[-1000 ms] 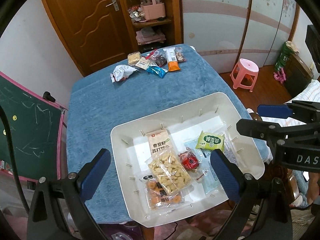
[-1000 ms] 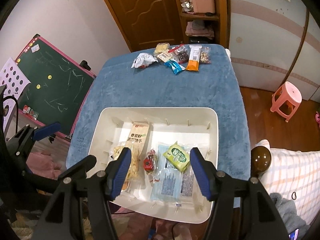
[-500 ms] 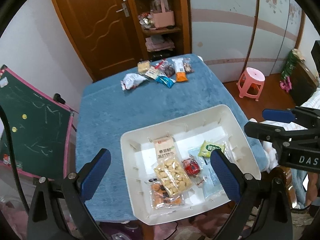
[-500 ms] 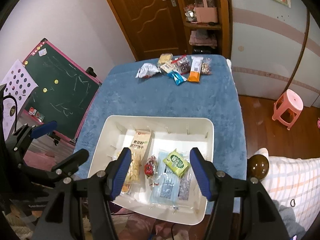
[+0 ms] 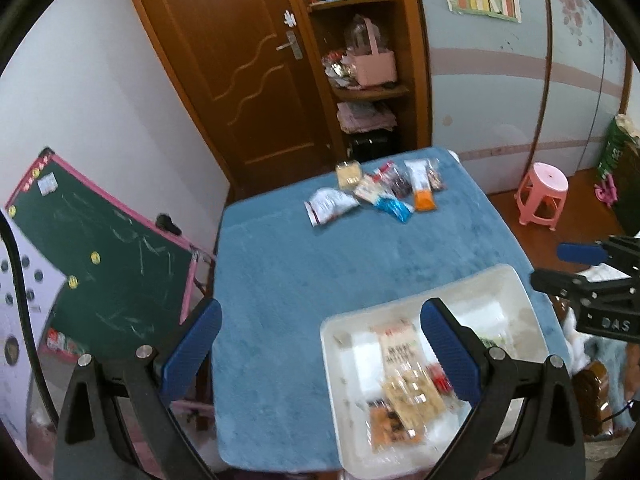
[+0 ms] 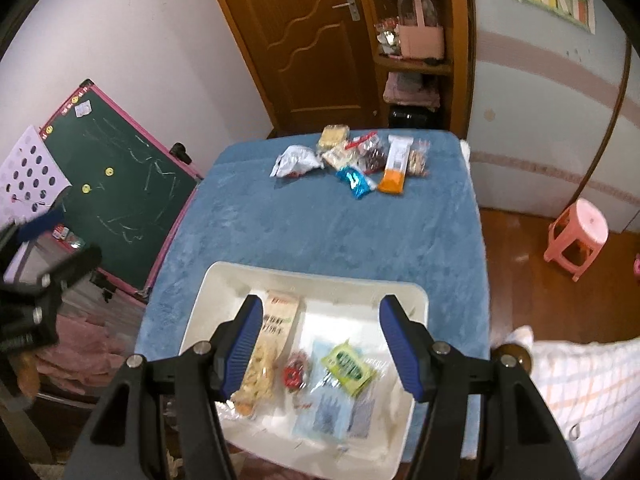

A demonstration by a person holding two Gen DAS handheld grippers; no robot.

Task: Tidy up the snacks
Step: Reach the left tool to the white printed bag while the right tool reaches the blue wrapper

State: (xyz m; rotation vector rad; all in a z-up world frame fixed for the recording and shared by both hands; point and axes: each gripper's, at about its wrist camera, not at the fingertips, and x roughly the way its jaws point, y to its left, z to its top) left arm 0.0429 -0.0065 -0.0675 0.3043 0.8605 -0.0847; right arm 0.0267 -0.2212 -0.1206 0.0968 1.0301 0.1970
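In the right wrist view, the left gripper [image 6: 44, 248] showed at the far left edge as a dark, blurred frame with one blue pad, beside a green chalkboard [image 6: 120, 184] leaning at the left; whether it was released or clenched could not be told there. In the left wrist view the left gripper [image 5: 320, 352] stood released, its blue fingers [image 5: 192, 352] wide apart with nothing between them, over the blue-covered table [image 5: 320, 264].

At the lower centre of the right wrist view sat the white tray [image 6: 224, 280], resting on the near end of the table. Inside it, from left to right, lay a long cracker packet [image 6: 276, 328], a small red sweet [image 6: 294, 374], a green packet [image 6: 348, 366] and a clear blue-printed bag [image 6: 332, 412] under the green one. The right gripper [image 6: 320, 348] hung above the tray, released, its pads apart and gripping nothing.

In the upper centre, at the far end of the table, a loose cluster of snacks remained: a crumpled silver bag [image 6: 294, 162], a blue wrapper [image 6: 354, 182] and an orange-and-white packet [image 6: 394, 164], close together.

At the right of the frame a pink stool [image 6: 578, 232] stood on the wooden floor.
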